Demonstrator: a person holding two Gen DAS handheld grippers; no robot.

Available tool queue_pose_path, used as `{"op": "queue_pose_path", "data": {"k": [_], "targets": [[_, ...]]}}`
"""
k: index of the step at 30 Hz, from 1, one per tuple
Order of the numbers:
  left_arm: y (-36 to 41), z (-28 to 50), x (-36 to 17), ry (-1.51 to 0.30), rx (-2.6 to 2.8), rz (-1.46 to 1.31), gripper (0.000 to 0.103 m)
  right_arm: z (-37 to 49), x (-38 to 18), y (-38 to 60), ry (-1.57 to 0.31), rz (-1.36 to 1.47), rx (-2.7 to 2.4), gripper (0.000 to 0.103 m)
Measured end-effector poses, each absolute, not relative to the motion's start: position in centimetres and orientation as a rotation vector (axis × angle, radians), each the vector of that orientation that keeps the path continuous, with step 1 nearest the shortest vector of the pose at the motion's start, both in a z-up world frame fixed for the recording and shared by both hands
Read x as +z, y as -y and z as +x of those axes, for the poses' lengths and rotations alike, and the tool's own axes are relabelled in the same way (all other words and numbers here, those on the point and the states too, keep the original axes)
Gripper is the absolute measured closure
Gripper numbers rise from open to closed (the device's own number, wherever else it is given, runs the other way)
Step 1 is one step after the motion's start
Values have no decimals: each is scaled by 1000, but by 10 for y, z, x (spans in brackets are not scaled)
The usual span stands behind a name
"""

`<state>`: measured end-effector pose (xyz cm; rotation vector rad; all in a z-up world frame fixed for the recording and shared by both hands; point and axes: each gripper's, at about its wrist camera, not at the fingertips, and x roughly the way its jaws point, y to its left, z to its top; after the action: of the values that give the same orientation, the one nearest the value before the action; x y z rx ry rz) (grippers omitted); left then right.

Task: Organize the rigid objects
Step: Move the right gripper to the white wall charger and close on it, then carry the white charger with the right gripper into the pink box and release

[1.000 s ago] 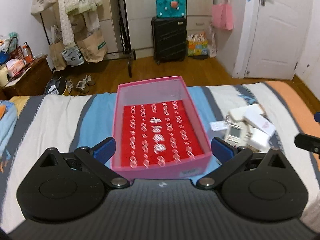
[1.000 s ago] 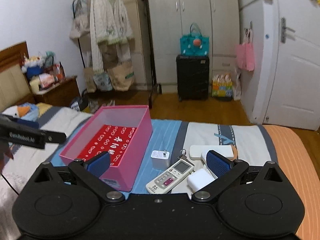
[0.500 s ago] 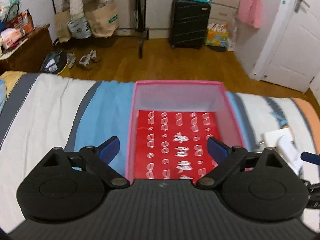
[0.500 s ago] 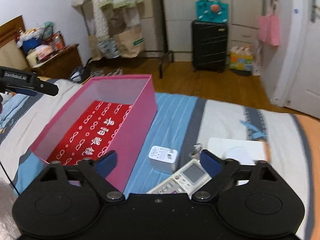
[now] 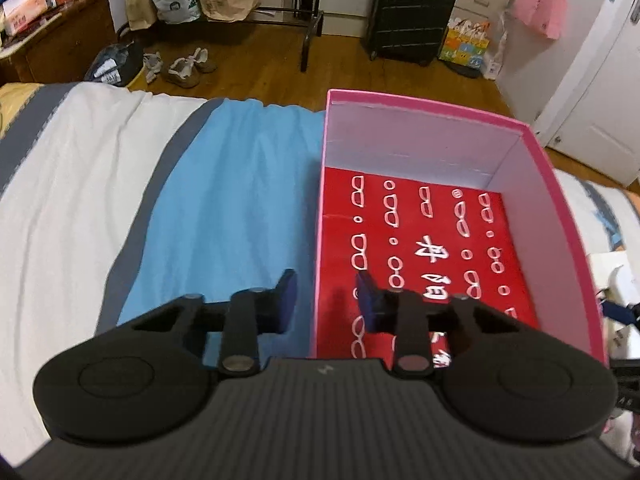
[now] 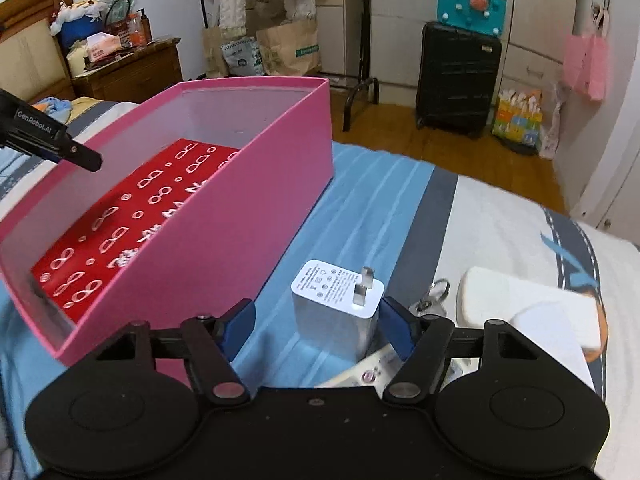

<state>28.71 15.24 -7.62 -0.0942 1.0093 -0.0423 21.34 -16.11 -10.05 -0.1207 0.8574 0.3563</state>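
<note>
A pink box point(image 5: 560, 200) with a red patterned floor lies on the bed; it also shows in the right wrist view point(image 6: 240, 216). My left gripper point(image 5: 326, 300) straddles the box's left wall, one finger outside and one inside, jaws partly closed with a gap to the wall. My right gripper point(image 6: 316, 326) is open around a white plug charger point(image 6: 336, 304) standing on the blue stripe; the right finger is close to it. A remote control point(image 6: 360, 372) lies under the gripper, keys point(image 6: 434, 296) and white boxes point(image 6: 520, 300) to the right.
The bed has a white, grey and blue striped cover point(image 5: 224, 208). Beyond its edge are a wooden floor, a black suitcase point(image 6: 456, 80), paper bags, shoes point(image 5: 188, 68), a nightstand point(image 6: 128, 68) and a door. The left gripper's arm point(image 6: 48, 136) shows above the box.
My left gripper moved left and down onto the box's left wall and its jaws narrowed. My right gripper moved forward and down around the charger.
</note>
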Motion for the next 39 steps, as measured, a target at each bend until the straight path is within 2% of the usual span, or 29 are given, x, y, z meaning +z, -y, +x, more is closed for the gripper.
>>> {"op": "queue_pose_path", "data": {"k": [4, 6, 7, 26, 34, 39], "targets": [[-149, 290, -82, -1005, 2, -65, 76, 226, -114, 168, -873, -35, 302, 31], [-151, 290, -84, -1011, -3, -79, 99, 229, -120, 170, -881, -14, 294, 43], [-152, 290, -84, -1013, -20, -95, 100, 228, -122, 170, -881, -13, 298, 44], [-149, 291, -84, -938, -124, -33, 101, 207, -92, 174, -877, 74, 275, 45], [-151, 293, -83, -942, -149, -52, 101, 194, -61, 180, -799, 94, 280, 45], [-150, 292, -82, -961, -134, -55, 101, 168, -21, 175, -663, 140, 306, 45]]}}
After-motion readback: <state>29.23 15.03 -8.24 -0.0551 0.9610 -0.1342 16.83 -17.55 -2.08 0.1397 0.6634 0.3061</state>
